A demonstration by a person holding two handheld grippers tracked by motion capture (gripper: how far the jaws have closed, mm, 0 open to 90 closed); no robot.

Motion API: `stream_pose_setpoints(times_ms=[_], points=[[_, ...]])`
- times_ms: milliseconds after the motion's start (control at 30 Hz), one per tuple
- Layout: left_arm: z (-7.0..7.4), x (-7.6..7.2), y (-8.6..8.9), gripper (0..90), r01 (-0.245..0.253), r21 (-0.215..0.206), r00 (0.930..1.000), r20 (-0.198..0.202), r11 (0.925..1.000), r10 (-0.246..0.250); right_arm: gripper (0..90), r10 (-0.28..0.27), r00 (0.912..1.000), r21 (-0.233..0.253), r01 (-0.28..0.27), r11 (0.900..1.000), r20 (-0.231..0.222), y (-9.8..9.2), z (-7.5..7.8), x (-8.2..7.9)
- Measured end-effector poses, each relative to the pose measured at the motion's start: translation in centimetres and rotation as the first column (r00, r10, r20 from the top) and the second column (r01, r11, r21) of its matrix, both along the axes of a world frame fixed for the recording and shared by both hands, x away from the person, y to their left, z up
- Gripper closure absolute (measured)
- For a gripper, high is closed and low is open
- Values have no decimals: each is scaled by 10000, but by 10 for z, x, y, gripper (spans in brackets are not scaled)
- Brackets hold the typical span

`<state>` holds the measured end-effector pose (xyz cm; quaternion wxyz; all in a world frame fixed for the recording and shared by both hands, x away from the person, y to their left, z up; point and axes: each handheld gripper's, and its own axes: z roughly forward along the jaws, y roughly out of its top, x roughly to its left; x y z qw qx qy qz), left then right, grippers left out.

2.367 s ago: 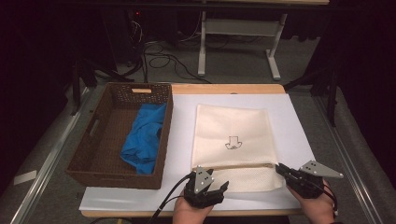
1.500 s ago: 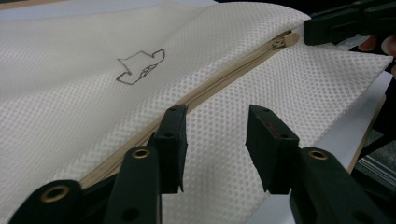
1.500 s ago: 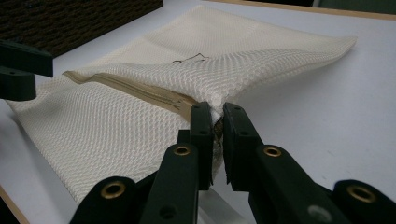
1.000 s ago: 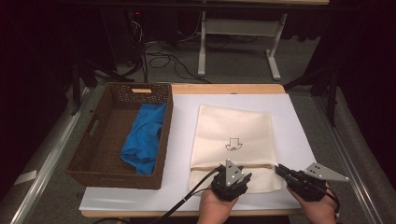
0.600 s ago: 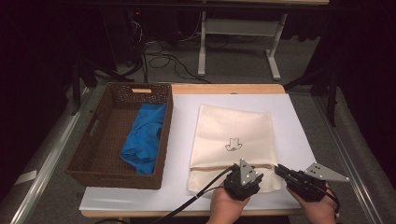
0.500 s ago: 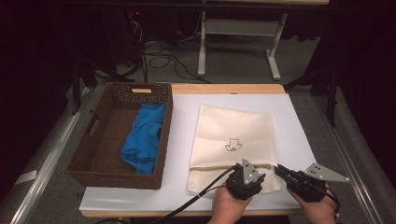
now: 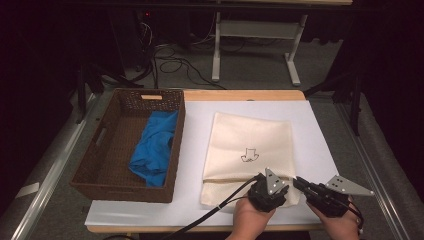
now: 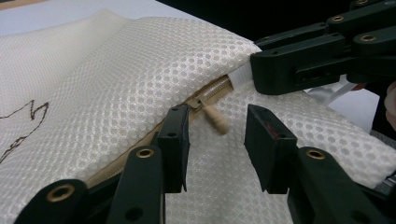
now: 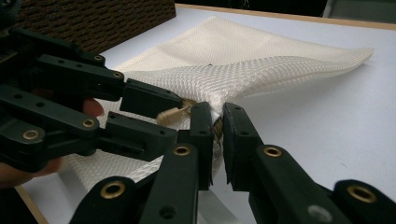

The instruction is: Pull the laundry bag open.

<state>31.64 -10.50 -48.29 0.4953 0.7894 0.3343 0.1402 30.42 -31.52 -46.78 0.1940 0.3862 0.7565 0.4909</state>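
The cream mesh laundry bag (image 7: 248, 155) lies at the centre right of the high view, beside the wicker basket (image 7: 107, 165). The left gripper (image 8: 215, 137), low and level over the bag's near edge, has its jaws parted around the small zipper pull (image 8: 214, 115), which may slip aside as they shut. The right gripper (image 9: 217, 126), at the frame's lower right, pinches the bag's corner; if it loosens, the mesh would bunch.

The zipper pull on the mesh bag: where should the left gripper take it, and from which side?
Probably the small beige zipper pull itself, at its free end, which sticks out from the mesh bag between the open jaws of the left gripper. Come straight in along the zipper line, from the closed stretch. The right gripper pins the bag's corner, giving counter-tension.
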Motion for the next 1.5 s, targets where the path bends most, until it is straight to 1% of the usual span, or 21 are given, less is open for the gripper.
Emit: stream_pose_setpoints(times_ms=[33,67,167,200,233,300,333,400,433,500,700,867,967,1067,1167,1200,1300,1467,1500], points=[[0,0,-1,601,-5,0,10000,-31,10000,5,844,45,10000,-26,-45,10000,58,0,0,0],[-1,0,-1,603,-41,-13,10000,-43,10000,41,845,30,10000,4,-30,10000,-14,1,0,-1],[-2,1,-1,661,-168,27,9998,-55,9999,168,845,48,10000,3,-48,10000,-10,1,0,-1],[-2,1,-1,661,-187,38,9998,-62,9998,187,845,48,10000,3,-48,10000,-10,1,0,-1],[-3,2,-1,706,-283,33,9996,-57,9996,283,845,52,10000,-19,-52,10000,22,1,0,-1],[-3,2,-1,758,-285,79,9996,-40,9996,285,844,61,10000,-32,-61,10000,50,0,0,-1],[-3,2,0,758,-270,100,9996,-17,9996,270,844,61,10000,-32,-61,10000,50,0,0,-1],[-3,2,0,835,-358,178,9993,52,9992,357,843,58,10000,-25,-58,10000,68,0,0,-1],[-3,2,1,861,-320,168,9995,63,9993,319,843,44,10000,7,-44,10000,21,0,0,-1],[-3,1,1,865,-326,241,9994,105,9992,324,843,54,10000,-7,-54,10000,57,0,0,-1],[-3,0,2,869,-312,272,9993,218,9991,306,839,46,10000,54,-46,10000,23,0,0,-1],[-4,-1,2,870,-284,226,9993,264,9993,278,817,136,9999,160,-135,9998,-49,0,-1,-1],[-4,-2,2,869,-198,273,9994,273,9994,191,802,144,9999,180,-143,9997,-94,0,-2,-1],[-4,-3,2,869,-155,239,9995,279,9996,148,804,180,9998,106,-179,9998,-80,1,-2,0],[-4,-3,3,870,-111,234,9996,275,9997,104,822,109,9998,13,-109,9999,-176,2,-3,0],[-4,-3,3,869,-92,253,9996,262,9996,85,828,75,9999,-92,-77,9999,-141,2,-3,0],[-4,-3,5,869,-89,122,9997,240,9999,86,838,12,10000,-265,-14,9996,-97,3,-2,0],[-5,-4,8,869,-126,55,9997,221,9999,124,840,16,9999,-309,-20,9995,-134,3,-2,-1],[-6,-3,10,868,-124,-87,9998,132,9999,125,841,29,9999,-388,-33,9992,-98,4,-2,-1]])
